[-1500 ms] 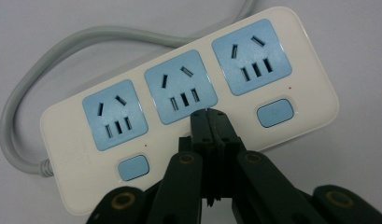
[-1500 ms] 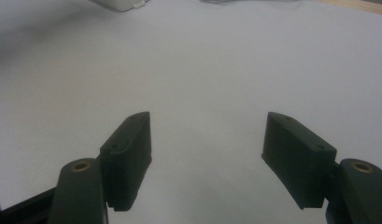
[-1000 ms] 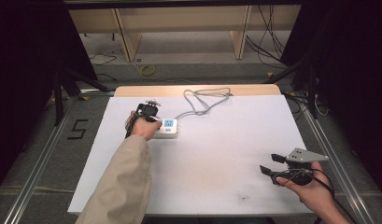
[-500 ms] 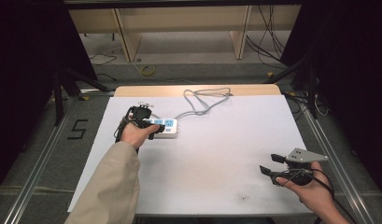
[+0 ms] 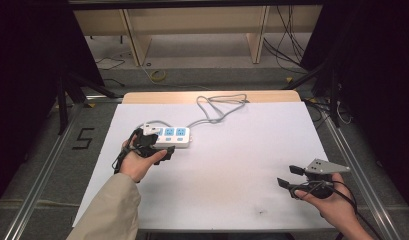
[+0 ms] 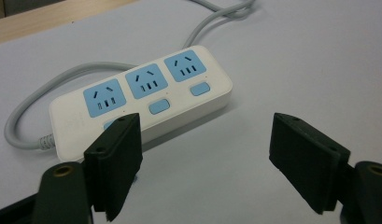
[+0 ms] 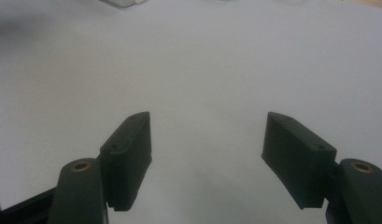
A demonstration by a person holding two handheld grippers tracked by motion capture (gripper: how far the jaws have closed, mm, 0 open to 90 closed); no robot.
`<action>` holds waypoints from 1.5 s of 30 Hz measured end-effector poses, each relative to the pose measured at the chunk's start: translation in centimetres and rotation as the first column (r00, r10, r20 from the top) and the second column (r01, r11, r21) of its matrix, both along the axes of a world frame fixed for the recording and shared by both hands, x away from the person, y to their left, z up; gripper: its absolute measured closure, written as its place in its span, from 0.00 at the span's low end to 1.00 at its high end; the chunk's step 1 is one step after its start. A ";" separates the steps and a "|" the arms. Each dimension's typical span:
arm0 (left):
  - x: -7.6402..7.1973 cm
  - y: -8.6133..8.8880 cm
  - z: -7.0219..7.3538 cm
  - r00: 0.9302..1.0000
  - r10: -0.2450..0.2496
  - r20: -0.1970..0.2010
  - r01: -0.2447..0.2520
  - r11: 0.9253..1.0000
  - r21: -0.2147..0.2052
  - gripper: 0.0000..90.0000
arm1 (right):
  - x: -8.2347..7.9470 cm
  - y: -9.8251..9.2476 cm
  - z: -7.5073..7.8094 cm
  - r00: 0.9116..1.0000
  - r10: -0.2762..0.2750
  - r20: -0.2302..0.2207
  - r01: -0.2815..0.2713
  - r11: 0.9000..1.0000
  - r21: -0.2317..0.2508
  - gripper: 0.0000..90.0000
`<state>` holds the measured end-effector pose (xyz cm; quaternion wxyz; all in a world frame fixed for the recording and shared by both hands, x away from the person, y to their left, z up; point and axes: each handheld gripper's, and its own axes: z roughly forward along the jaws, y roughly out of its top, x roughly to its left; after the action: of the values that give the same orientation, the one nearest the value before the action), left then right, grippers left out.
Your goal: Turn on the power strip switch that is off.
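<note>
Pulled back from the power strip [image 6: 141, 100], the left gripper [image 6: 205, 156] has just spread its fingers, nothing between them; one finger hides the strip's near edge. Right gripper [image 5: 290, 176], well apart from it, fingers spread.

White three-socket power strip [image 6: 142, 100], flat

White table sheet [image 5: 232, 165], wooden shelving [image 5: 192, 30], floor cables [image 5: 287, 45] behind.
</note>
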<state>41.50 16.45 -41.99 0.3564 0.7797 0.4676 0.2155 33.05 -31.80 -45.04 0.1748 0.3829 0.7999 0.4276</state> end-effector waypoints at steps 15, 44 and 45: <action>-4.5 -0.4 -0.3 0.995 -0.084 0.052 0.084 0.996 0.002 0.21 | -0.2 0.4 -0.1 1.000 0.026 -0.008 -0.026 1.000 -0.005 0.37; -9.6 0.9 -2.6 0.987 -0.148 0.059 0.144 0.988 0.061 0.17 | -0.2 0.5 -0.2 0.999 0.047 -0.016 -0.047 0.999 -0.004 0.36; -9.6 0.9 -2.6 0.988 -0.147 0.054 0.144 0.988 0.061 0.17 | -0.2 0.5 -0.3 0.999 0.047 -0.015 -0.047 0.999 -0.005 0.36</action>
<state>31.86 17.39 -44.63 0.3624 0.8149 0.3924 0.2248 32.83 -31.35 -45.30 0.1598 0.3669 0.8111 0.4265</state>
